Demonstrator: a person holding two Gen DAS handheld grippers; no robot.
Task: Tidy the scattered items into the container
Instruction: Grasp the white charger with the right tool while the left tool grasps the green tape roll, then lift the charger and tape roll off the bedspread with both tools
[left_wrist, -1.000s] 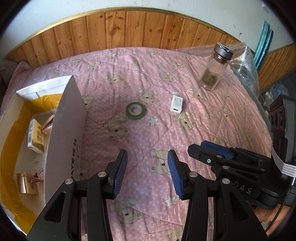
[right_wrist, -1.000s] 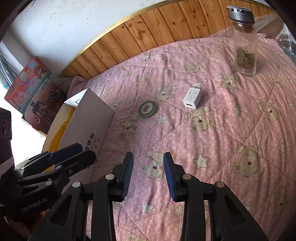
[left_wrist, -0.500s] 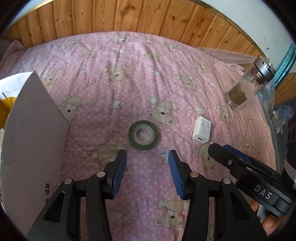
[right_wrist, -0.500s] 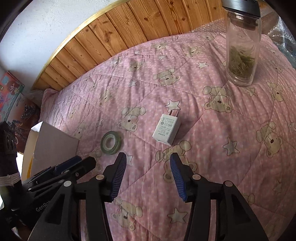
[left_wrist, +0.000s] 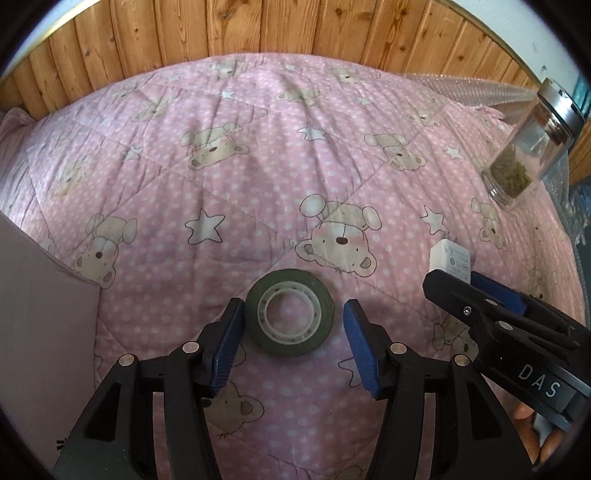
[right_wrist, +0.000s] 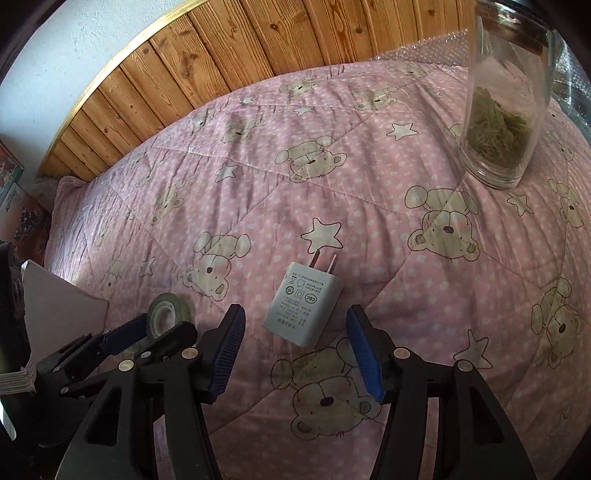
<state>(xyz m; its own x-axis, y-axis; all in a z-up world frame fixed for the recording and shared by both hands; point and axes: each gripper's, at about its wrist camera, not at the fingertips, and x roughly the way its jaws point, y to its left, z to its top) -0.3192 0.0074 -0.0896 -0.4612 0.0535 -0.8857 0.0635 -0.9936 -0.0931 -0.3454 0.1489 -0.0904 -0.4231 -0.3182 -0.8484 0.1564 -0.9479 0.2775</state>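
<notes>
Both tools gape: left tool (left_wrist: 293, 325) straddles tape (left_wrist: 290, 317); charger's prongs (right_wrist: 325, 261) show rightward only.

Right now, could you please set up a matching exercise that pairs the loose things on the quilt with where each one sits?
Things:
1. tape roll
2. white charger
3. glass jar

Places:
A. stands upright, far from both grippers
B. lies flat between the open jaws of the left gripper
C. lies flat between the open jaws of the right gripper

Pairs: 1-B, 2-C, 3-A
</notes>
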